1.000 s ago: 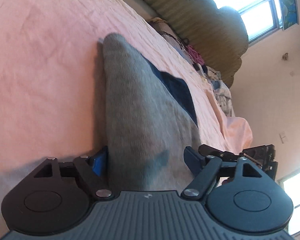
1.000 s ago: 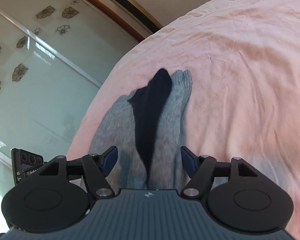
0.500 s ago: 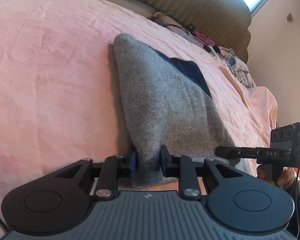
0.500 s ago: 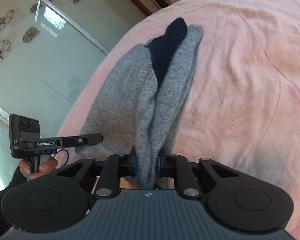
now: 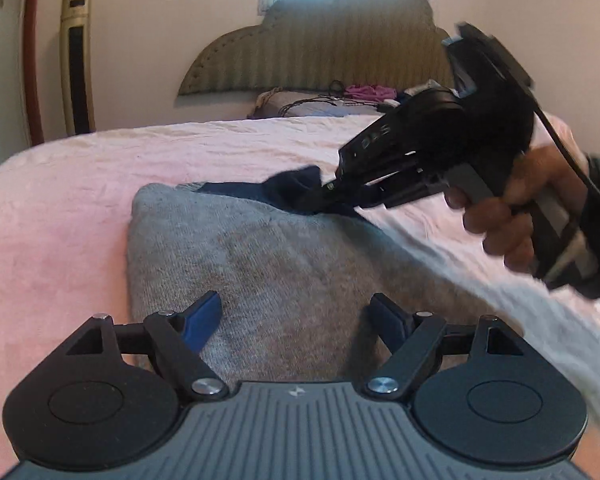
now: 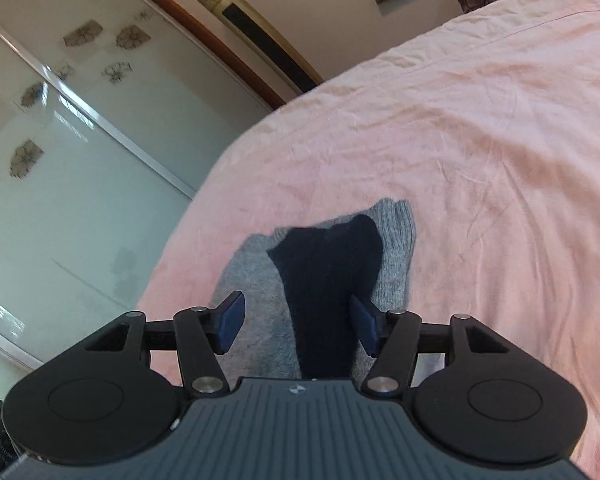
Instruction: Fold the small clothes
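A grey knit garment (image 5: 284,256) with a dark navy part (image 5: 300,194) lies folded on the pink bedsheet (image 5: 60,208). My left gripper (image 5: 296,316) is open just above its near end, jaws apart, holding nothing. In the right wrist view the same grey garment (image 6: 396,256) with the navy part (image 6: 328,280) on top lies under my right gripper (image 6: 296,322), which is open and empty. In the left wrist view the right gripper's tips (image 5: 332,190) sit at the navy part's far end, held by a hand (image 5: 508,216).
A padded headboard (image 5: 320,48) stands behind the bed, with a pile of clothes and cables (image 5: 340,98) below it. A gold tower unit (image 5: 76,64) stands by the wall at left. Frosted sliding doors (image 6: 60,140) run along the bed's side.
Both grippers were shut on the garment's edge half a second ago; both have let go and opened. The garment now lies folded over, shorter, with the navy part on top.
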Motion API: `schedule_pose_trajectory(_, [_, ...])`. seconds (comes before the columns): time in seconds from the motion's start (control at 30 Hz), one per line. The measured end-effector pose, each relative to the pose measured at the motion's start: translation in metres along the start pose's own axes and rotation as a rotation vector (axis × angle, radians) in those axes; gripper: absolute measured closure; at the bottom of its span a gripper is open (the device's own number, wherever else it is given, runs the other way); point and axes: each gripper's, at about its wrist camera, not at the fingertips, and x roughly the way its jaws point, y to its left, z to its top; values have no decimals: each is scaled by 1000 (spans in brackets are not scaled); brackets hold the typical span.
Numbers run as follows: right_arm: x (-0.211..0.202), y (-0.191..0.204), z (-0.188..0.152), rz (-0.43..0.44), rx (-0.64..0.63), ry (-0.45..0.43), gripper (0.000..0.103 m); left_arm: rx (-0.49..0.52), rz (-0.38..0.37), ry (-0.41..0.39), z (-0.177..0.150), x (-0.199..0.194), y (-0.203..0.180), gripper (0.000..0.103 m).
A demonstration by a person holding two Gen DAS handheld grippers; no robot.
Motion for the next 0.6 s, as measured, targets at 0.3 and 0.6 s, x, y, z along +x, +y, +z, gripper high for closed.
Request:
schedule_pose_trajectory(0.3, [-4,2,-5,-90,-51,-11,89,8,-25,-42,3,-17,1,19])
schedule_pose_trajectory(0.6, [1,37,-28,-88,-115,-1,50,2,8,12,8,5,6,18])
